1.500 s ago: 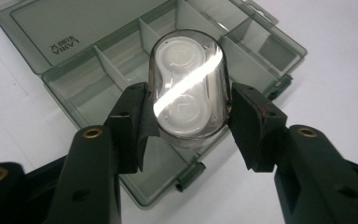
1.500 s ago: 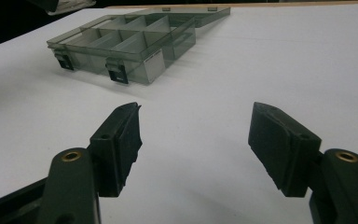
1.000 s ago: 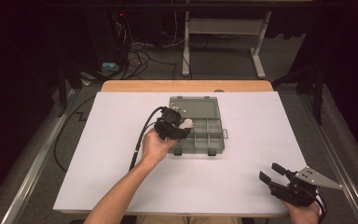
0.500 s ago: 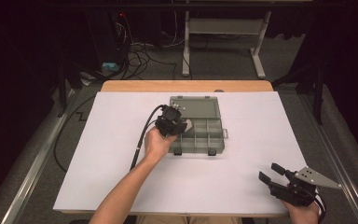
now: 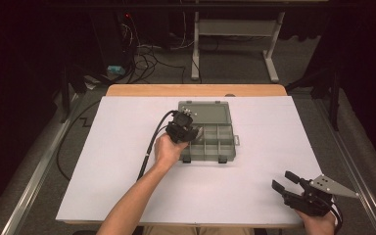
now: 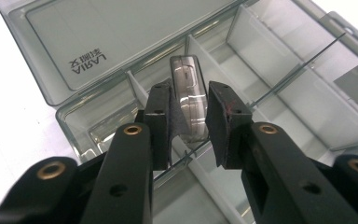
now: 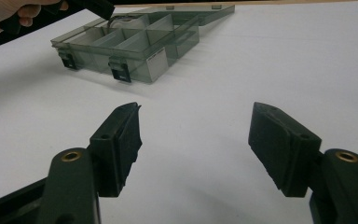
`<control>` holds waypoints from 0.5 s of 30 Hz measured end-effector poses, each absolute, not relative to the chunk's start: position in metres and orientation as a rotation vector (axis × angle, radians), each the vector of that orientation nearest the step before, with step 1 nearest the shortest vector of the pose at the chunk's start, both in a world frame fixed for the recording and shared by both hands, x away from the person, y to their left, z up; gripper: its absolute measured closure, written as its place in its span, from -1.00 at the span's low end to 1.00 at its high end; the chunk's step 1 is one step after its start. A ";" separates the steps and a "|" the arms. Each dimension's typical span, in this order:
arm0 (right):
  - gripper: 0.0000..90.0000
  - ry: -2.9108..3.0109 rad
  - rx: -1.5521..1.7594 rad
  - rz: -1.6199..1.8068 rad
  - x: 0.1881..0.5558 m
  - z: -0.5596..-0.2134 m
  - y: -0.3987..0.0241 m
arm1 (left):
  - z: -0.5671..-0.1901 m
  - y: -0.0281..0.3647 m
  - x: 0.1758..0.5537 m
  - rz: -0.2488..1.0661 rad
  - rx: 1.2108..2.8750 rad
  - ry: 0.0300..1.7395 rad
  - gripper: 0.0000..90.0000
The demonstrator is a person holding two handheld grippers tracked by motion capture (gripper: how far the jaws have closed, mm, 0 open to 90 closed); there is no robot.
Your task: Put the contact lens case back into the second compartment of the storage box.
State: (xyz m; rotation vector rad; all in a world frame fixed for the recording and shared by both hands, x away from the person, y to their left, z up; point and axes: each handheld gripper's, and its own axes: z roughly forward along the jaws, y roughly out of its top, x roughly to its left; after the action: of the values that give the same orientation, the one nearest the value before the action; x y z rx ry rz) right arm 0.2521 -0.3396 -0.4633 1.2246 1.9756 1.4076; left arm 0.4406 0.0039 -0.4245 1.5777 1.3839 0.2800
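Note:
A smoky clear organizer box (image 5: 210,113) lies open mid-table, its lid flat behind several divided compartments. My left gripper (image 5: 195,133) points down into the left side of it. In the left gripper view, the left gripper (image 6: 189,95) has just been closing its jaws, and its pads now press on a small clear rounded object (image 6: 186,74) held on edge over a compartment of the box (image 6: 74,37). My right gripper (image 5: 281,180) rests at the table's front right corner, open. In the right gripper view, the right gripper (image 7: 196,126) has nothing between its jaws, and the box (image 7: 135,51) lies farther off.
A white sheet (image 5: 127,186) covers the table, with a wooden edge (image 5: 196,90) at the back. The left gripper's black cable (image 5: 149,147) runs off toward the front left. Past the table are floor cables and a desk frame (image 5: 235,29).
The left gripper's jaws have come together inside the box and the hand has shifted slightly. The right gripper has stayed put.

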 end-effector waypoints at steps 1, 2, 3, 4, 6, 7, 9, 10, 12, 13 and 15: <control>-0.24 1.977 1.225 1.407 0.252 -0.463 -0.339 | -0.425 0.004 0.440 0.279 1.579 1.383 0.59; -0.24 1.978 1.224 1.407 0.252 -0.463 -0.339 | -0.425 0.003 0.441 0.275 1.582 1.384 0.60; -0.24 1.979 1.222 1.406 0.252 -0.463 -0.339 | -0.425 0.003 0.441 0.274 1.581 1.384 0.61; -0.24 1.980 1.223 1.407 0.252 -0.463 -0.339 | -0.427 0.002 0.441 0.277 1.583 1.385 0.62; -0.24 1.979 1.221 1.407 0.252 -0.463 -0.339 | -0.428 0.002 0.442 0.266 1.586 1.395 0.63; -0.24 1.979 1.221 1.408 0.252 -0.463 -0.339 | -0.428 0.002 0.442 0.264 1.586 1.396 0.63; -0.24 1.978 1.220 1.408 0.252 -0.463 -0.339 | -0.428 0.003 0.443 0.252 1.589 1.402 0.65; -0.24 1.980 1.222 1.407 0.252 -0.463 -0.339 | -0.429 0.004 0.443 0.248 1.596 1.403 0.65; -0.24 1.985 1.219 1.407 0.252 -0.463 -0.339 | -0.429 0.004 0.443 0.246 1.591 1.411 0.66; -0.24 1.986 1.218 1.406 0.252 -0.463 -0.338 | -0.429 0.004 0.443 0.248 1.591 1.411 0.66; -0.24 1.988 1.218 1.403 0.252 -0.463 -0.338 | -0.429 0.005 0.443 0.254 1.589 1.413 0.68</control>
State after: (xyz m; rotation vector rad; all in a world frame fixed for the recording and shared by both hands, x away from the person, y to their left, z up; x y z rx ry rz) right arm 0.2524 -0.3380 -0.4634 1.2177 1.9879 1.4029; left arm 0.4435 0.0049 -0.4292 1.5894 1.4133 0.2535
